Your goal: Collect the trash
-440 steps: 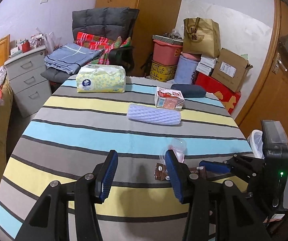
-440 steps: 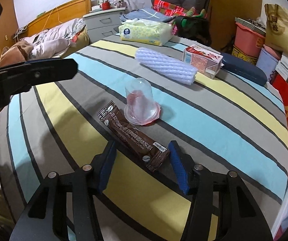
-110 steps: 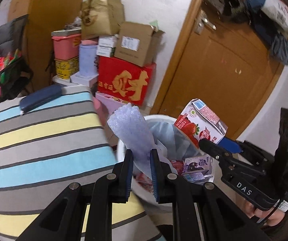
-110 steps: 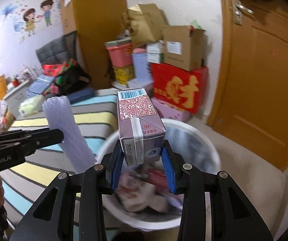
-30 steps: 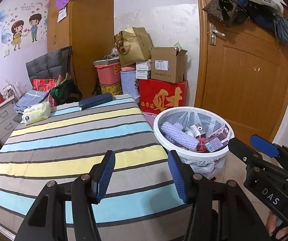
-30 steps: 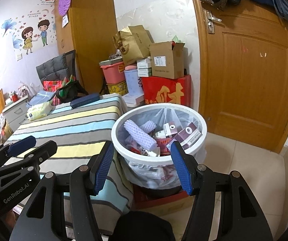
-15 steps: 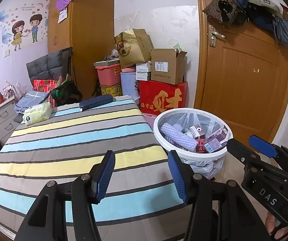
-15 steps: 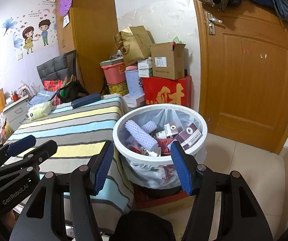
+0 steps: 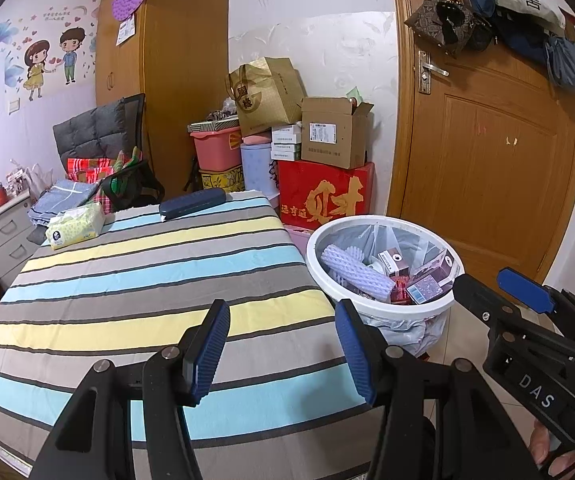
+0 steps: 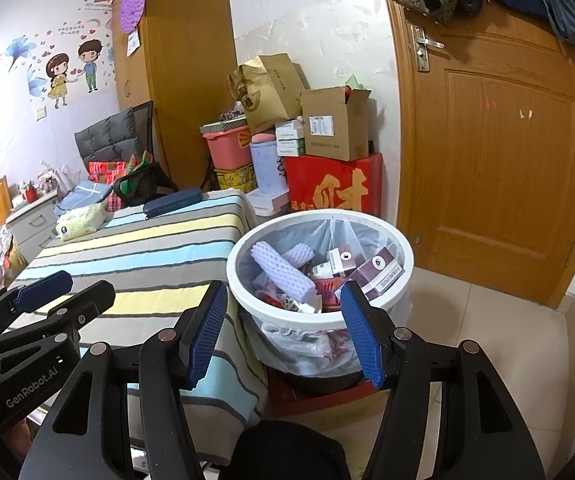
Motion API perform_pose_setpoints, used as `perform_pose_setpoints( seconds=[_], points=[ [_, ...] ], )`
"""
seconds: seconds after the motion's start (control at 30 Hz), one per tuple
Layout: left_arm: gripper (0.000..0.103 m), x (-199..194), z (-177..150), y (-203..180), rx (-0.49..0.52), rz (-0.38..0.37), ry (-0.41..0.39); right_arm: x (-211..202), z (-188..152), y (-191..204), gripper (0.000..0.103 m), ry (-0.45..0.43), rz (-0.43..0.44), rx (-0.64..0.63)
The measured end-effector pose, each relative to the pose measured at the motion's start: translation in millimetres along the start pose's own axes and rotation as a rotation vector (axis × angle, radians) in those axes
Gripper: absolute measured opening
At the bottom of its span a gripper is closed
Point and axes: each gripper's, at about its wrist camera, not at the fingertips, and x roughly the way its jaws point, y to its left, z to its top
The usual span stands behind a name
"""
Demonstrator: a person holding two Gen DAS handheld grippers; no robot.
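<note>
A white trash bin (image 9: pixel 383 316) (image 10: pixel 319 322) lined with a clear bag stands off the table's right end. Inside lie a lavender foam sleeve (image 9: pixel 357 274) (image 10: pixel 283 272), drink cartons (image 10: pixel 379 272) and wrappers. My left gripper (image 9: pixel 283 344) hovers open over the near edge of the striped tablecloth (image 9: pixel 135 280), nothing between its blue pads. My right gripper (image 10: pixel 283 328) is open and empty too, held back from the bin's near rim. Each gripper shows in the other's view, the right gripper (image 9: pixel 499 292) beside the bin and the left gripper (image 10: pixel 63 292) over the table.
A tissue pack (image 9: pixel 73 226) and a dark blue case (image 9: pixel 191 203) rest at the table's far end. Stacked boxes, a red carton (image 9: pixel 325 196) and a pink crate (image 9: pixel 217 148) fill the corner. A wooden door (image 9: pixel 483 168) stands behind the bin, tiled floor (image 10: pixel 483 340) beside it.
</note>
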Motion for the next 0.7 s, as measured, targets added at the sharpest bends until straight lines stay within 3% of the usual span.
perform_pose_setpoints(
  seconds=[0.7],
  points=[
    [0.055, -2.3, -0.4, 1.0, -0.002, 0.0, 0.001, 0.3, 2.1, 0.9, 0.06, 0.004, -0.001, -0.002]
  ],
)
